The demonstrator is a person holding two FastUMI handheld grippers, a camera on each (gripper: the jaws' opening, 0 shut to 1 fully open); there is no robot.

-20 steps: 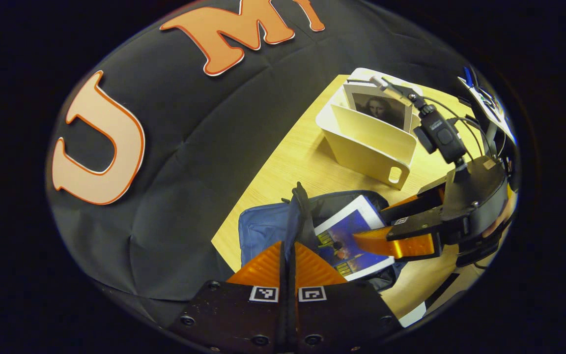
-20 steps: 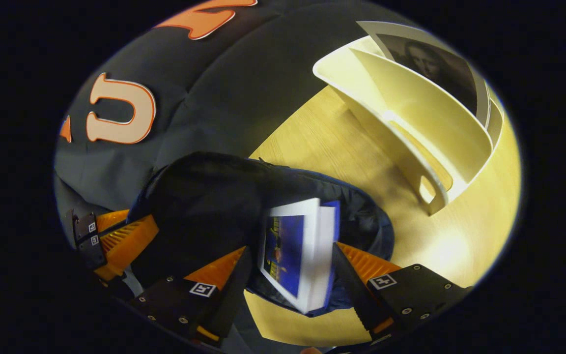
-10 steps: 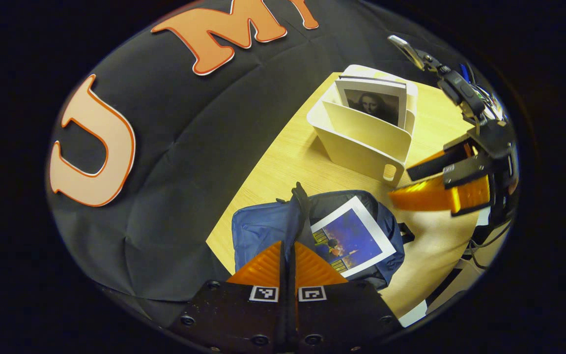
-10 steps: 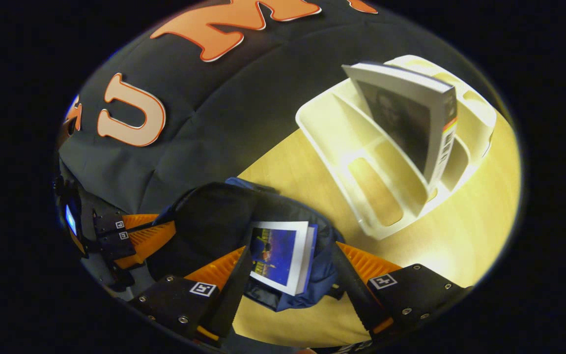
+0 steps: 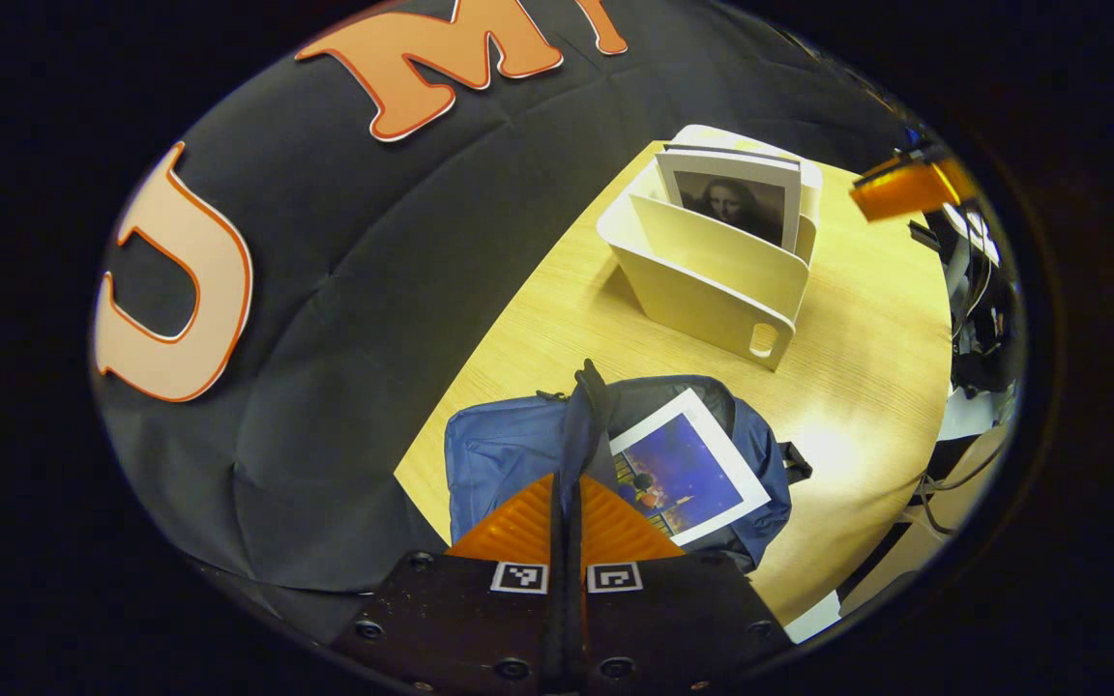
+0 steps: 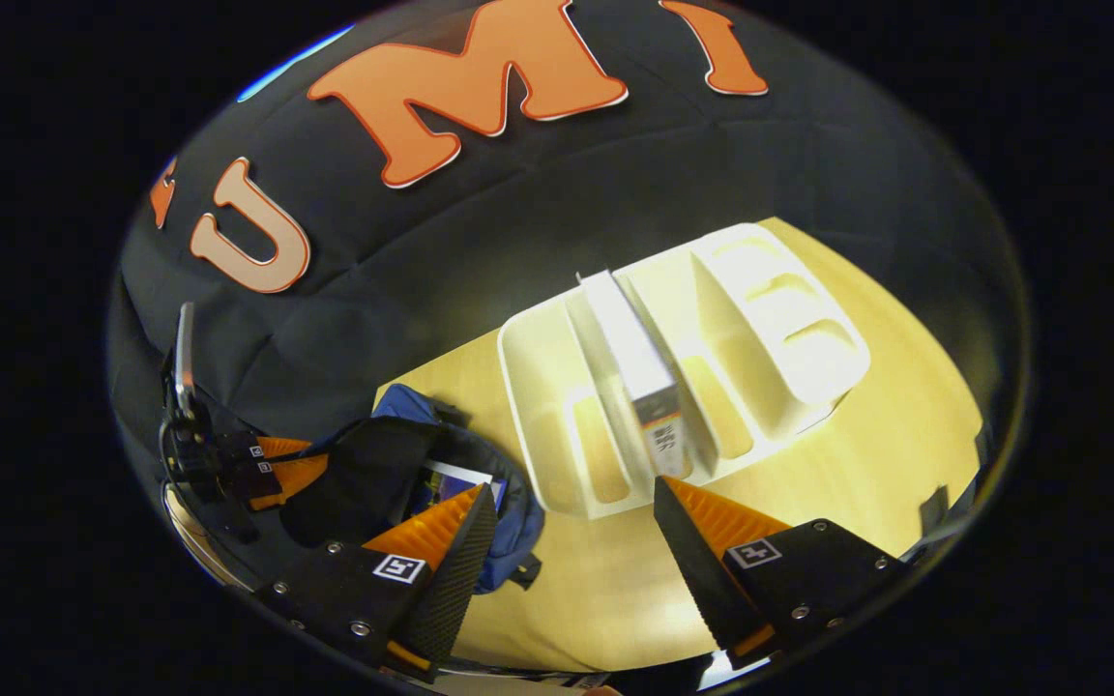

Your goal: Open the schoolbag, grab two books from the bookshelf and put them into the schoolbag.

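Up front in the left gripper view, my left claw [image 5: 567,503] is pinched tight on the dark flap [image 5: 584,425] of the blue schoolbag [image 5: 509,449], lifting it so the mouth stays open on the wooden surface [image 5: 866,387]. One book, the blue-covered book [image 5: 688,469], already lies inside that mouth. Beyond it the cream bookshelf [image 5: 712,275] holds the second book [image 5: 736,198] upright in a slot, ready for picking.

Across in the right gripper view, my right claw [image 6: 571,527] is spread wide with nothing in it, hovering above the bookshelf [image 6: 770,338] and roughly lined up with the standing book [image 6: 634,362], I'd judge for a grasp. The schoolbag [image 6: 509,503] sits just beside the shelf, and my left claw [image 6: 281,469] has its flap.
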